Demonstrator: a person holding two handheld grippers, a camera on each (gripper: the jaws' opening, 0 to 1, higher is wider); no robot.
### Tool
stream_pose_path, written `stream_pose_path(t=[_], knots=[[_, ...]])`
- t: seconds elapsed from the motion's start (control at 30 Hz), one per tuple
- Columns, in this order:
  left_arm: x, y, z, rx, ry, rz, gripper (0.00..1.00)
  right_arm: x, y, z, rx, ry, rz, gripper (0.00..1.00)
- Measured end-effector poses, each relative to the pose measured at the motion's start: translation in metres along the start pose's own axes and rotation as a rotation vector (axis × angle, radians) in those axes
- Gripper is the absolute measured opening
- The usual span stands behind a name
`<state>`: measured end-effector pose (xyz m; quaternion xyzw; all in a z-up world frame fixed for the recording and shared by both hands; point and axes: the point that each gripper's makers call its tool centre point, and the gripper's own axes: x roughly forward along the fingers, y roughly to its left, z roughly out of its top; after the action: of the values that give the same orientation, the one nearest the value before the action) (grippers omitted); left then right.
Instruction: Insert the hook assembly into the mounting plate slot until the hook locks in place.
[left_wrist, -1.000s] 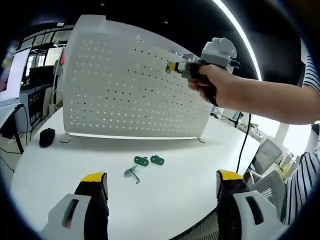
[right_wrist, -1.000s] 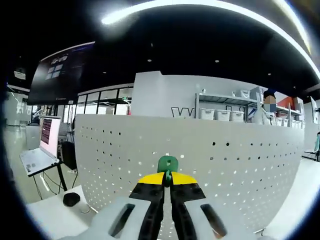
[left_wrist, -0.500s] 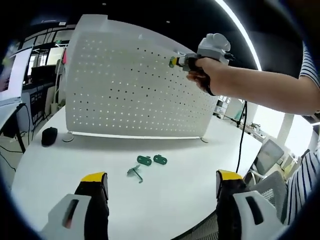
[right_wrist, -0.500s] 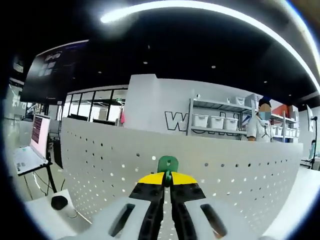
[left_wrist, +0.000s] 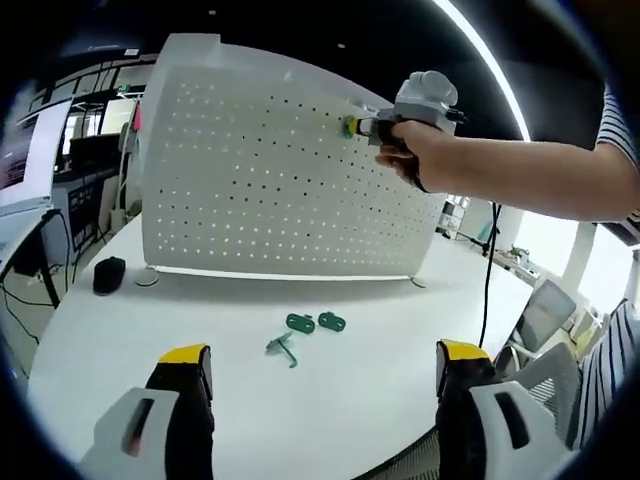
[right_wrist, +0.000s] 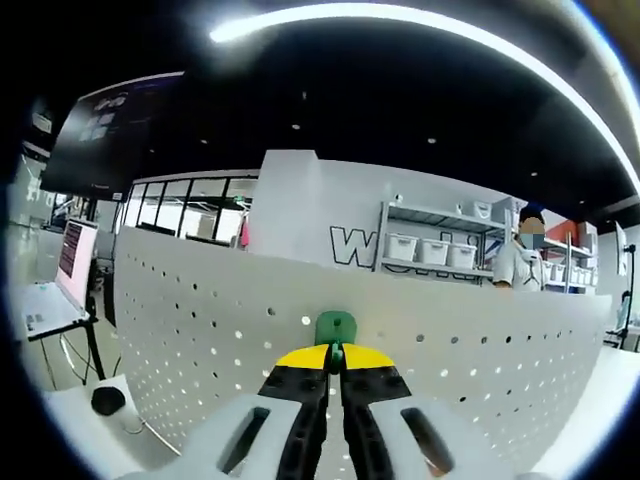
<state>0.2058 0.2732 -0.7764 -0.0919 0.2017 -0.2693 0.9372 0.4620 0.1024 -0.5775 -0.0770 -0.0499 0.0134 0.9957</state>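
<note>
This is looking like an open-plan office or lab floor. A round white table is carrying a tall white perforated metal panel standing along its far edge. A dark ceiling with a long curved light strip is running overhead. Metal shelving stacked with white storage bins is standing against a grey wall, glass-walled rooms are showing behind, and an open laptop on a stand is sitting off the table's left edge.
</note>
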Motion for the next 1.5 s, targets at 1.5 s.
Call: stream_pose_path(t=[1.5], knots=[[0.000,-0.001,-0.008,-0.006,0.042,-0.008,0.93,-0.061,0.002,0.019,-0.163,-0.039,0.181,0.20]])
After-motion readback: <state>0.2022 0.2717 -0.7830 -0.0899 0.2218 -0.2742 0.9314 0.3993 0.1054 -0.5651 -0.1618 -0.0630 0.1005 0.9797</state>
